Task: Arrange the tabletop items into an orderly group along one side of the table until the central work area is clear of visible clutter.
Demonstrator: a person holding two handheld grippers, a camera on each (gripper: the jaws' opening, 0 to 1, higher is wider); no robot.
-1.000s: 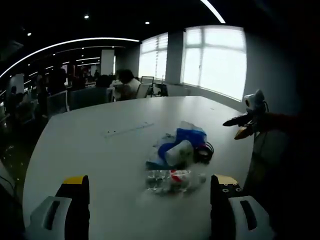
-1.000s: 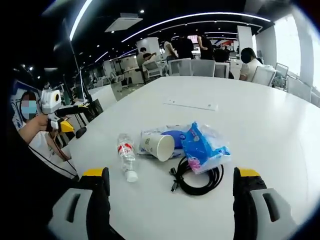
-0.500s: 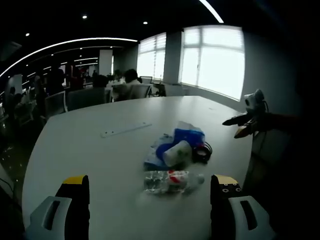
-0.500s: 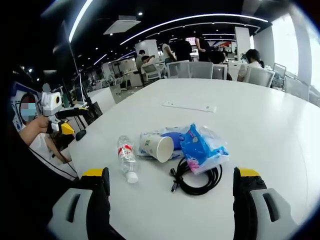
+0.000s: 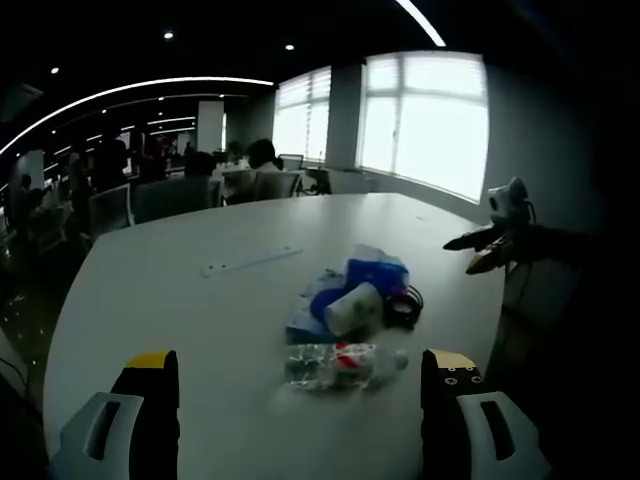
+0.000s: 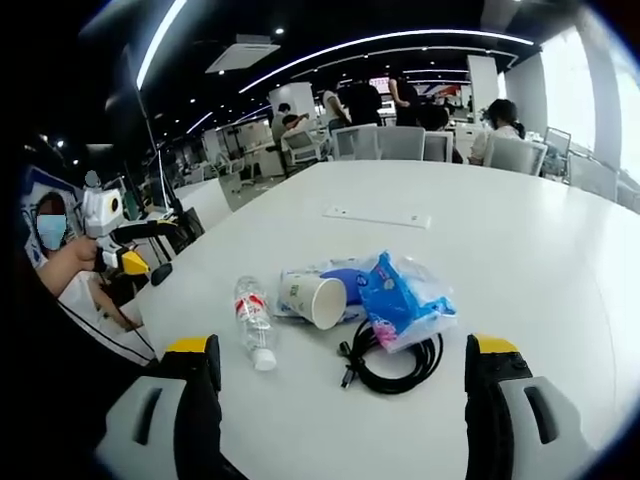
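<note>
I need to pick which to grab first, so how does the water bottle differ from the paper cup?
The water bottle is clear with a red label; the paper cup is white and opaque. The bottle lies apart on bare table; the cup rests against the blue packets. Both lie on their sides.

A: What is the table [image 6: 520, 240] made of?
B: It looks like a smooth white laminate, slightly satin, with a soft sheen from the windows at twelve o'clock in the left gripper view.
A: And the bottle [image 6: 252, 315]?
B: Clear, crinkled plastic with a glossy label and a white plastic cap.
A: The cup [image 6: 316, 295]?
B: Matt white paper, printed on the outside.
A: The blue pack [image 6: 400, 300] at three o'clock of it?
B: Shiny, wrinkled plastic film.
A: The cable [image 6: 395, 365]?
B: Black, with a dull rubbery-looking jacket.
A: The strip [image 6: 377, 216] farther off?
B: Flat and white; I cannot tell the material.
</note>
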